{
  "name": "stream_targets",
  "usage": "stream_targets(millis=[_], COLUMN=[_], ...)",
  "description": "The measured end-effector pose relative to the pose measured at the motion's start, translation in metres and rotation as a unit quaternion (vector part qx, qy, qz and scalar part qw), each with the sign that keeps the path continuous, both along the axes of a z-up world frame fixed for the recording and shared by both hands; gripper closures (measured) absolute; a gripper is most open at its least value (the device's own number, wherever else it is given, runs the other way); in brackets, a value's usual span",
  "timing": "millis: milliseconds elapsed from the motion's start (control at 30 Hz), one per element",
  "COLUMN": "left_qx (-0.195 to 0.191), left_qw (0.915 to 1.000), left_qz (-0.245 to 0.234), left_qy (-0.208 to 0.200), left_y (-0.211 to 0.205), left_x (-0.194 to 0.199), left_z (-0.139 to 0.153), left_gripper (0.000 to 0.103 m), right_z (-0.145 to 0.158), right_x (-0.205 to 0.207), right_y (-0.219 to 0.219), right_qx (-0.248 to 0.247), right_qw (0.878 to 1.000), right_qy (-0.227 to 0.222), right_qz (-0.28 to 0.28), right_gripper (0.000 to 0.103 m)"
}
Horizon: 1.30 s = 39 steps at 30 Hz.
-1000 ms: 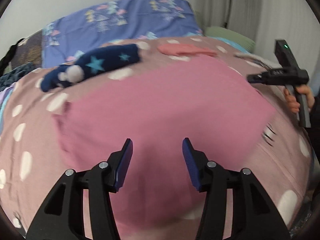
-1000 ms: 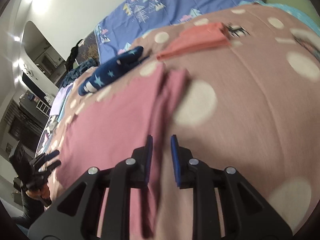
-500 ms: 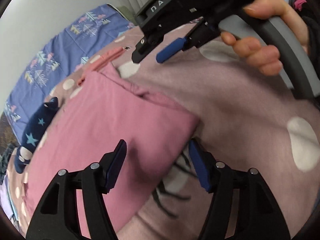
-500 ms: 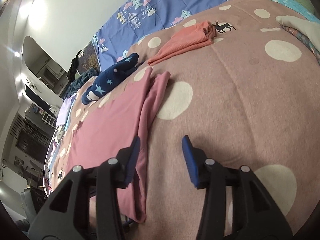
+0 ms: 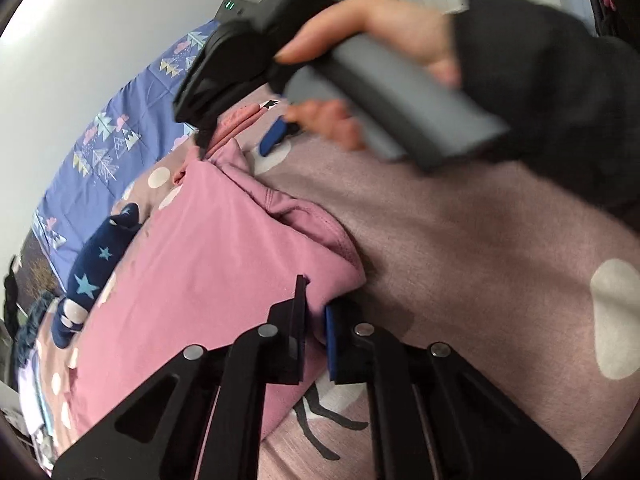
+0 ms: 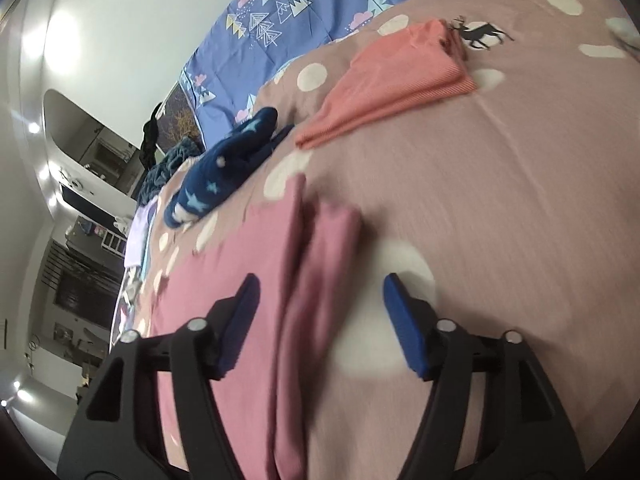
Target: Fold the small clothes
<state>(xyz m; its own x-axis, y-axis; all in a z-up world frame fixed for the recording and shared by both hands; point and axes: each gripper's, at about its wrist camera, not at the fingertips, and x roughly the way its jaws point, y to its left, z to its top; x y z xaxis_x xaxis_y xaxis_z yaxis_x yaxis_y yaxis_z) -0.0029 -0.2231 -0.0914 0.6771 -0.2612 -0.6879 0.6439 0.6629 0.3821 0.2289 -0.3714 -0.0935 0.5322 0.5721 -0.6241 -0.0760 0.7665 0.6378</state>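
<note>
- Covering the bed, the spotted blanket carried the pink garment, which lay flat along its near side; a folded coral piece and a navy starred one lay farther back.
- Pinched shut on the garment's near corner, the left claw had just closed; lifting should probably wait for the other corner.
- Spread wide and empty, the right claw had just been opening over the doubled far edge; it likely needed both layers before closing.

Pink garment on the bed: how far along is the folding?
Done: a coral garment lies folded on the dotted bedspread. In hand: the left tool has just closed on the pink garment's corner; the right tool has been opening over its edge. Left: the navy starred piece.
</note>
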Motion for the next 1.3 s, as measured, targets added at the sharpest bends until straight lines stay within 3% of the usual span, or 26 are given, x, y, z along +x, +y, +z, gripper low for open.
stream_targets(millis=[33, 67, 100, 200, 300, 367, 433, 533, 600, 800, 933, 1033, 1100, 1133, 1200, 1300], left_qx=[-0.011, -0.034, -0.048, -0.065, -0.083, -0.083, -0.067, -0.076, -0.088, -0.108, -0.111, -0.125, -0.134, -0.139, -0.147, -0.147], left_qw=[0.9999, 0.9988, 0.9974, 0.9947, 0.9916, 0.9901, 0.9918, 0.9904, 0.9889, 0.9846, 0.9835, 0.9796, 0.9782, 0.9778, 0.9781, 0.9804], left_qz=[-0.003, -0.017, -0.030, -0.039, -0.046, -0.062, -0.063, -0.064, -0.065, -0.072, -0.079, -0.073, -0.062, -0.053, -0.026, 0.027], left_qy=[0.010, 0.031, 0.044, 0.069, 0.088, 0.095, 0.088, 0.096, 0.101, 0.117, 0.119, 0.140, 0.146, 0.147, 0.145, 0.128], left_y=[0.002, 0.005, 0.006, 0.010, 0.012, 0.010, 0.007, 0.010, 0.014, 0.020, 0.022, 0.034, 0.045, 0.052, 0.076, 0.125], left_x=[0.001, 0.003, 0.004, 0.009, 0.012, 0.010, 0.008, 0.009, 0.012, 0.015, 0.011, 0.010, 0.006, 0.005, -0.001, -0.010], left_z=[0.001, 0.004, 0.006, 0.005, 0.005, 0.004, 0.000, 0.000, 0.003, 0.002, 0.003, 0.006, 0.009, 0.010, 0.013, 0.016], left_gripper=[0.097, 0.098, 0.100, 0.100, 0.100, 0.100, 0.100, 0.100, 0.100, 0.098, 0.088, 0.080, 0.075, 0.073, 0.072, 0.065], right_z=[-0.001, -0.001, 0.000, 0.027, 0.041, 0.020, -0.012, -0.007, 0.009, 0.039, 0.029, 0.011, -0.006, -0.010, -0.006, 0.009], right_x=[0.009, 0.017, 0.022, 0.015, 0.013, 0.025, 0.033, 0.024, 0.014, -0.054, -0.133, -0.174, -0.190, -0.195, -0.201, -0.209], right_y=[0.004, 0.009, 0.013, 0.022, 0.020, 0.008, -0.002, -0.014, -0.017, -0.011, 0.008, 0.025, 0.034, 0.033, 0.025, 0.025], right_qx=[-0.006, -0.012, -0.023, -0.041, -0.059, -0.082, -0.072, -0.034, -0.051, -0.054, -0.057, -0.074, -0.146, -0.157, -0.136, -0.157], right_qw=[1.000, 1.000, 1.000, 0.996, 0.993, 0.995, 0.997, 0.999, 0.997, 0.993, 0.987, 0.985, 0.981, 0.980, 0.986, 0.984], right_qy=[-0.003, -0.005, -0.006, -0.073, -0.098, -0.058, -0.011, -0.023, -0.046, -0.094, -0.106, -0.085, -0.063, -0.064, -0.057, -0.068], right_qz=[-0.004, -0.005, -0.003, 0.015, 0.014, -0.003, -0.009, -0.025, -0.029, 0.037, 0.103, 0.132, 0.110, 0.101, 0.075, 0.045], right_gripper=[0.041, 0.082, 0.094, 0.096, 0.098, 0.100, 0.100, 0.098, 0.095, 0.095, 0.094, 0.092, 0.091, 0.100, 0.101, 0.096])
